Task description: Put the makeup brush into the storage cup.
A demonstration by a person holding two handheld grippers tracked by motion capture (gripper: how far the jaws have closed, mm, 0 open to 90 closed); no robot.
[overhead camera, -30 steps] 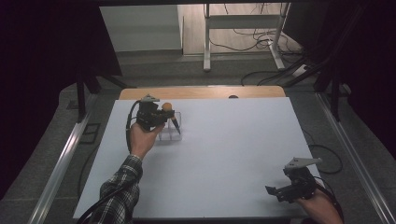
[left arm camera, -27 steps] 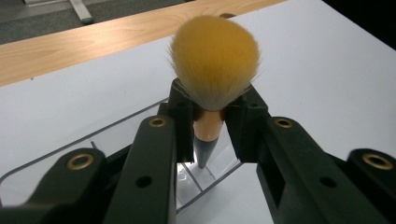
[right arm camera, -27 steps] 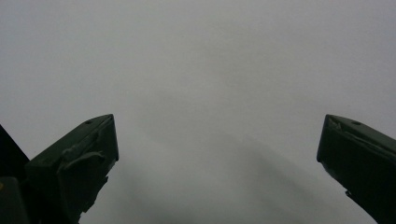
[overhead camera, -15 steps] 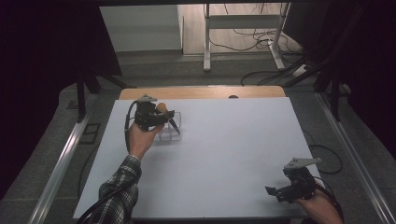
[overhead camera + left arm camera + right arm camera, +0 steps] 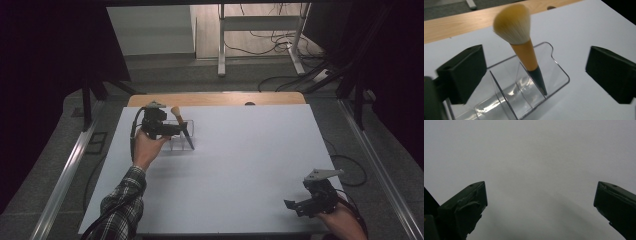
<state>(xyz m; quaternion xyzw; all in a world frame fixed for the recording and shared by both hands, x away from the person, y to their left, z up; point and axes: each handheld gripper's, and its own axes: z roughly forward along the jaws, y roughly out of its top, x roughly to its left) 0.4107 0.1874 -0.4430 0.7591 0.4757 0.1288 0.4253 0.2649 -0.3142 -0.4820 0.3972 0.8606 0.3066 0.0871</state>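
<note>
One makeup brush (image 5: pixel 525 50), orange-handled, stood tilted in the end compartment of the clear organizer (image 5: pixel 556 72), dark tip down against a divider, bristles up; seen far left on the white table (image 5: pixel 250 165). Left gripper (image 5: pixel 534 72) just beside it, jaws spread wide to either side of the handle, just been opening, touching nothing. Right gripper (image 5: pixel 300 205) well apart at the near right edge, jaws equally wide and apparently empty, though little beyond blurred table showed between them.
</note>
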